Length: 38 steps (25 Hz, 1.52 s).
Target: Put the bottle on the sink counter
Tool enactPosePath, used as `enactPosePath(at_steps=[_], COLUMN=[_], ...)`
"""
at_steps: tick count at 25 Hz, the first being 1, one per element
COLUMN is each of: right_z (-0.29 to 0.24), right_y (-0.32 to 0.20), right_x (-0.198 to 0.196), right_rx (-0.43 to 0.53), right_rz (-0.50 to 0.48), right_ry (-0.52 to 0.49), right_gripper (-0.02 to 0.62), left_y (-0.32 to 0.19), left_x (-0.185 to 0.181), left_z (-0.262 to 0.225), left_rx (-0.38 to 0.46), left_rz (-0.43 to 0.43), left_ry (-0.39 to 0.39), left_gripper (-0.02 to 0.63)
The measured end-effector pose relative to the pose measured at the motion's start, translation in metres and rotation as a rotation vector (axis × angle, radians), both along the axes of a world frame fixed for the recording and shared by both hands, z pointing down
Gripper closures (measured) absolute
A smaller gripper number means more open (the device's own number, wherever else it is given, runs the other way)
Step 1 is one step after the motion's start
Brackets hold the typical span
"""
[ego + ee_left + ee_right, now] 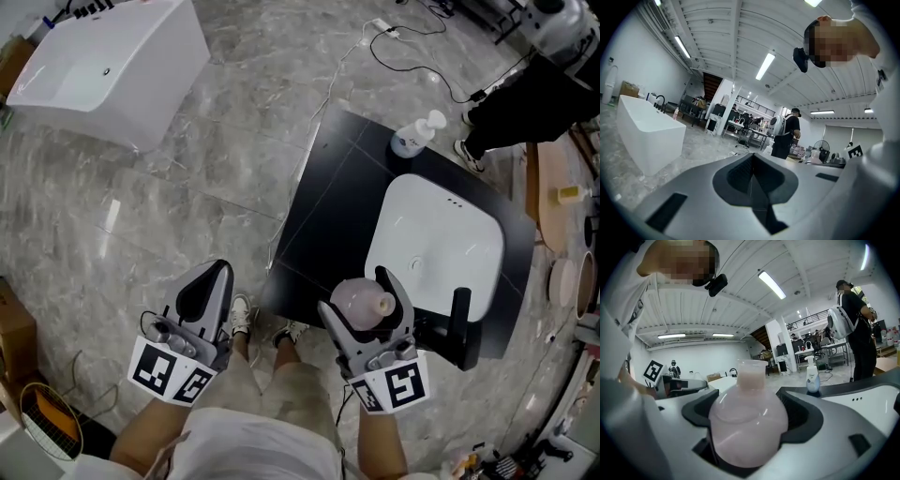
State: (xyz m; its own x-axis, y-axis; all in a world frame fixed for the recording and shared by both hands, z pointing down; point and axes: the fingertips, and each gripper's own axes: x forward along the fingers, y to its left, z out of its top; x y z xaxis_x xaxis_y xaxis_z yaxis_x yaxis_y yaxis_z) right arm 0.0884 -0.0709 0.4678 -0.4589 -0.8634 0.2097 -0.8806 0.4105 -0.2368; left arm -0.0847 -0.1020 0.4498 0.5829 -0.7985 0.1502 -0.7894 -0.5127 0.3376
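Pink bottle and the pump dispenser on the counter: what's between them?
In the head view, the white sink basin, sunk in the black counter, lies between them.

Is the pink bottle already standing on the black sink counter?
No, the pink bottle is clamped between the jaws of the right gripper, not set down on the black sink counter.

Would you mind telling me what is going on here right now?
A person holds a gripper in each hand. The right gripper has its jaws shut on a round pinkish bottle, held by the near edge of the black sink counter and not yet set down. The left gripper is shut and empty, over the floor.
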Motion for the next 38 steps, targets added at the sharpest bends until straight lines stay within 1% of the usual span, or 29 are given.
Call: enactPosePath(at_steps=[9, 20, 26, 31, 38], right_z=[0.046, 0.083, 0.096, 0.103, 0.115], right_y=[-0.014, -0.028, -0.031, -0.035, -0.036], right_x=[-0.014, -0.025, -0.028, -0.031, -0.034], right_rx=[-0.039, -0.071, -0.104, -0.100, -0.118], right_rz=[-0.032, -0.040, -0.041, -0.054, -0.065], right_ry=[0.071, 0.149, 0.163, 0.195, 0.226], right_gripper=[0.175, 0.175, 0.175, 0.175, 0.175], left_y=[-0.010, -0.018, -0.019, -0.019, -0.019], left_x=[0.005, 0.001, 0.004, 0.003, -0.001], left_z=[0.029, 0.056, 0.065, 0.072, 0.075], left_rx=[-0.029, -0.058, -0.078, -0.087, -0.095], left_rz=[0.009, 0.000, -0.002, -0.008, -0.018], left_ry=[-0.008, 0.000, 0.009, 0.014, 0.014], left_gripper=[0.592, 0.592, 0.592, 0.592, 0.592])
